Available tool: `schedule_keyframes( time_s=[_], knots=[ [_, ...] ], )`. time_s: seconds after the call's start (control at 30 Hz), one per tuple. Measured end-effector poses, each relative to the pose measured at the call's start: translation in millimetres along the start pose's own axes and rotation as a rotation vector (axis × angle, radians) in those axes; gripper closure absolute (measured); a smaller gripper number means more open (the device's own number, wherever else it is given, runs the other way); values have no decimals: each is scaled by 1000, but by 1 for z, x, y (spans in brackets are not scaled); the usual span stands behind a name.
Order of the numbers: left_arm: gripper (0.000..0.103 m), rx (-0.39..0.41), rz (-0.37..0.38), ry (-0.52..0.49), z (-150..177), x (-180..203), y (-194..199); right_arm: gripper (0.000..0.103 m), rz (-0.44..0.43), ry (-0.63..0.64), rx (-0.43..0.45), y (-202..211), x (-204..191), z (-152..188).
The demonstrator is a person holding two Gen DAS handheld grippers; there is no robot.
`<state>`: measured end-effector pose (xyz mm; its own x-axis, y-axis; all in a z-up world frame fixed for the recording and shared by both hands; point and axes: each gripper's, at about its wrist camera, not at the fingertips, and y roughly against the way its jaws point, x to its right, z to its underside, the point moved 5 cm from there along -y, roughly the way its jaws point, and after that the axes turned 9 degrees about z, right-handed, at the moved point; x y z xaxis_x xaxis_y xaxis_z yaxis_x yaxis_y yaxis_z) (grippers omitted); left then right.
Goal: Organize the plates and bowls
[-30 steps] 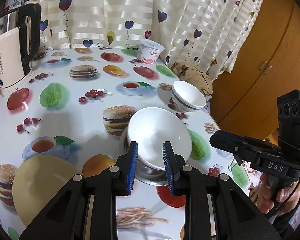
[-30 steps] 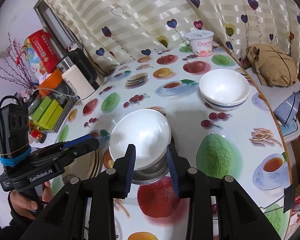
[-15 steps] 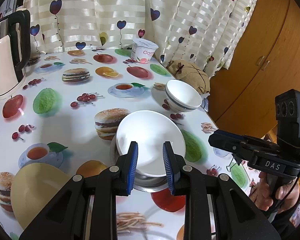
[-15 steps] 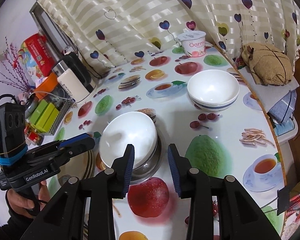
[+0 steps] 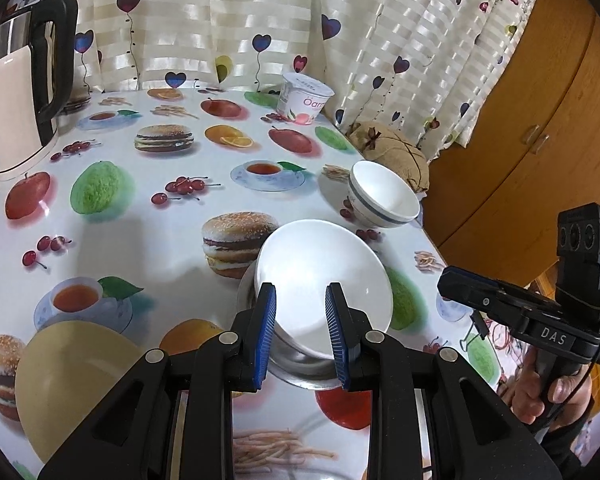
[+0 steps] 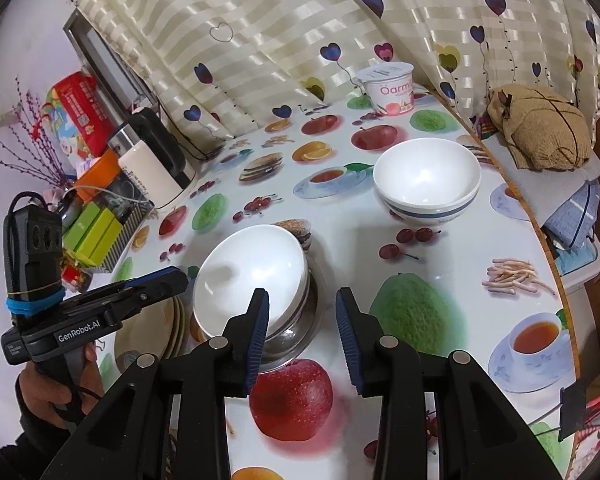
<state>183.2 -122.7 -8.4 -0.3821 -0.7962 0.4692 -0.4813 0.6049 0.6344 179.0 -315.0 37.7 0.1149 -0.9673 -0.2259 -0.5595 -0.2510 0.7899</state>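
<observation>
**White bowl sits crooked in the steel one: a slip is the risk**

At the near middle of the table (image 5: 112,240), the white bowl (image 5: 324,276) leans tilted inside the steel bowl (image 5: 296,356), its rim high on one side. My left gripper (image 5: 300,304) hangs just before it, jaws a narrow gap apart, and I see nothing pinched between the pads. My right gripper (image 6: 302,312) stands a little wider and is empty too, over the steel bowl's rim.

I judge the danger to be in the tilt. If a finger nudges the high rim, the white bowl could slide or rock out and clatter onto the slick tablecloth. A pinch on that thin glazed rim could also slip. Both tools crowd the same bowl, so they may knock each other.

From the white bowl in the left view, the striped bowl (image 5: 384,196) stands at 1 o'clock, apart and close to the table edge. The yellow plates (image 5: 72,380) lie at 8 o'clock, the kettle (image 5: 16,112) at 10 o'clock, and the yogurt tub (image 5: 304,98) far off at 12. Nothing blocks the way to the striped bowl.
</observation>
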Motion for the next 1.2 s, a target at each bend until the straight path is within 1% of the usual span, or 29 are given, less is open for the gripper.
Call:
schedule_keyframes(
  time_s=[0.3,0.47,0.63,0.77,0.93,1.2],
  knots=[
    [77,-5,20,2,2,2,0,69,-12,8,-2,0,6,1],
    [77,-6,11,21,4,-3,-1,69,-19,-2,3,1,8,5],
    [77,-21,2,43,6,-11,-3,70,-33,-26,-1,-2,19,11],
    [77,-23,-10,30,3,-10,-3,70,-39,-41,8,0,28,10],
    [77,-34,-5,22,0,-5,-7,70,-39,-50,7,0,38,9],
    [77,-68,-12,-6,-10,7,-19,70,-26,-79,14,3,59,8]
  ],
)
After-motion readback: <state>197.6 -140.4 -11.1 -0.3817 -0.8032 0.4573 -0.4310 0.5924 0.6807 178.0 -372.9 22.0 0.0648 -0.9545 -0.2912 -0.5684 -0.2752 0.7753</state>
